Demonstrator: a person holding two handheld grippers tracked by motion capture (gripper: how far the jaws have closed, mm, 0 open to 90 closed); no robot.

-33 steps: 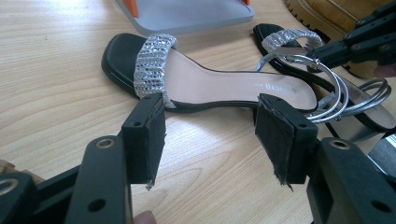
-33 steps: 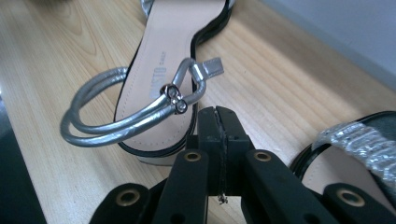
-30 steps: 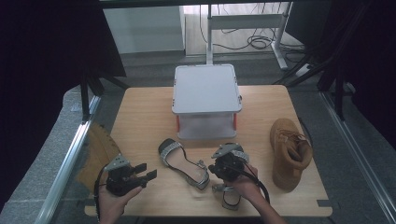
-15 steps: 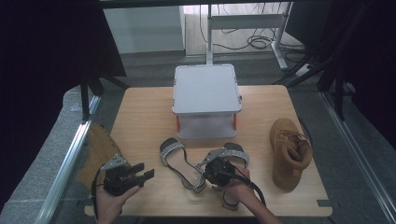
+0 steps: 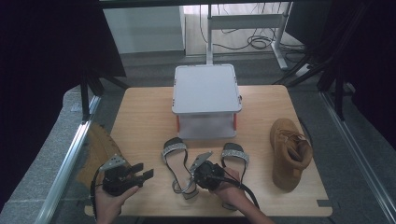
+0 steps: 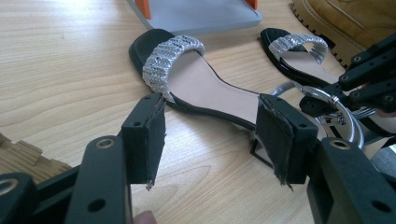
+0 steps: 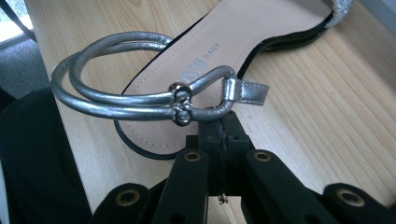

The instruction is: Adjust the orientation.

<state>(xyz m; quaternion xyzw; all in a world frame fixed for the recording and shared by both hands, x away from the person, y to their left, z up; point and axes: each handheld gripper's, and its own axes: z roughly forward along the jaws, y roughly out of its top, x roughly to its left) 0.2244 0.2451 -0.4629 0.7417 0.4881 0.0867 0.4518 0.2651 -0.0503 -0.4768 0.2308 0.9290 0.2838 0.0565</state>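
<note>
The right tool (image 7: 219, 123) has its jaws pressed together on the silver ankle strap (image 7: 140, 100) of the left-hand sandal (image 5: 180, 165), gripping it at the heel end where the strap loops rise off the insole. That sandal lies flat on the bench (image 5: 140, 121), toe toward the grey lidded box (image 5: 205, 88), with its mate, the second sandal (image 5: 233, 156), just beside it and partly under the right hand (image 5: 231, 191). A tan boot (image 5: 289, 154) stands well apart near the bench's right edge; another tan boot (image 5: 100, 149) sits off the left edge. The left tool (image 6: 210, 135) hangs with its jaws apart and nothing between them, aimed across the bench at the held sandal's glittery toe band (image 6: 170, 58). Both forearms come in from the near edge, the left hand (image 5: 109, 200) low at the bench corner.
</note>
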